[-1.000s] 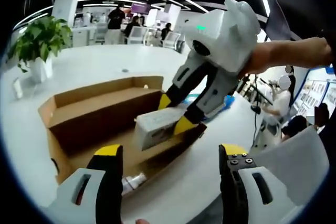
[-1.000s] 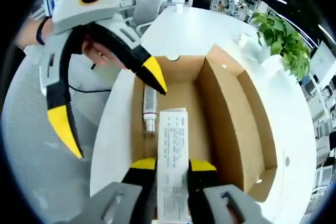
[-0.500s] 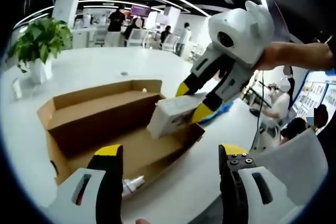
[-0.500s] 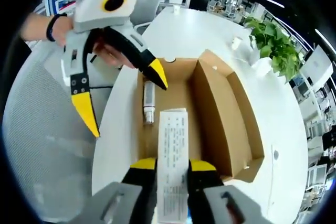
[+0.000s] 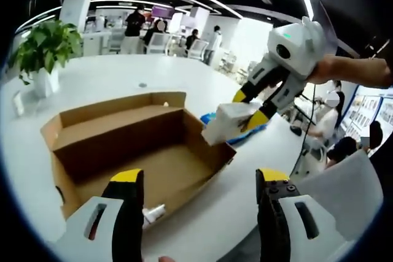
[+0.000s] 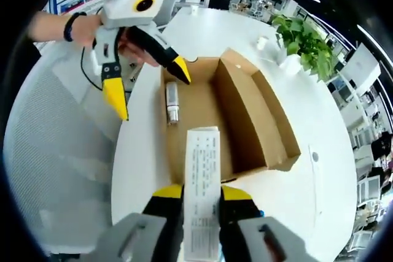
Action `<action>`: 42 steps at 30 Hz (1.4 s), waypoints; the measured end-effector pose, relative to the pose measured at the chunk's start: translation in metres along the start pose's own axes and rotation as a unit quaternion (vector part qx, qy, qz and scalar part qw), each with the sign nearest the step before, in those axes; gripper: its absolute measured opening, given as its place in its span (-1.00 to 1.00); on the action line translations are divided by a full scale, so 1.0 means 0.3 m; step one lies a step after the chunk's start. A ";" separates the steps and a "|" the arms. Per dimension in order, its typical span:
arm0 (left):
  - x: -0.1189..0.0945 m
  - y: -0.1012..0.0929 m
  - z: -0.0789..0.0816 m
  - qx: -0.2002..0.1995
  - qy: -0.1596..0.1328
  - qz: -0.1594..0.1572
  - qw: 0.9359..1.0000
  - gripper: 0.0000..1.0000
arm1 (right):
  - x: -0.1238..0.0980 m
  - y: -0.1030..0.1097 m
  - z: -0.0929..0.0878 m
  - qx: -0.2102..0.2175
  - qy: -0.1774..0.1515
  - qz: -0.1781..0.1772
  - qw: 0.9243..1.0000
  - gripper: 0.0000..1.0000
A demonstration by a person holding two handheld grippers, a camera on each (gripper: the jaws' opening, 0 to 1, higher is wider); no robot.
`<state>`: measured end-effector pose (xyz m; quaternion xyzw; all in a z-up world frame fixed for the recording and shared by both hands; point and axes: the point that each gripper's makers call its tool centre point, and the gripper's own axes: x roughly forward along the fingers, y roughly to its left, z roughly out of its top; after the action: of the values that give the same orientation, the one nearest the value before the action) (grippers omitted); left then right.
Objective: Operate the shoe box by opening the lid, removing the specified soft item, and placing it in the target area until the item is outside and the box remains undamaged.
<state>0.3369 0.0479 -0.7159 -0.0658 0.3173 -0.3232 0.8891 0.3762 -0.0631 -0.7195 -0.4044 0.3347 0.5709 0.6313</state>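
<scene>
We see the right gripper [image 6: 201, 197] clamping the packet [image 6: 202, 194] above the box [image 6: 245, 121]; left gripper [image 5: 196, 179] gapes empty; the right gripper view alone reveals the tube [image 6: 172, 104] fully.

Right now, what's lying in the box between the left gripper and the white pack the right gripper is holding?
In the right gripper view, a small tube lies on the box floor between the left gripper and the white pack.
</scene>
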 end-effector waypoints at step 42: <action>0.022 -0.007 -0.058 0.019 0.035 0.000 0.999 0.53 | -0.200 0.082 -0.516 0.113 0.039 -0.045 0.992 -0.67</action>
<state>0.3292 0.0438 -0.7326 -0.0372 0.3423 -0.3309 0.8786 0.3505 -0.2280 -0.7391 -0.3668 0.4030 0.4839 0.6848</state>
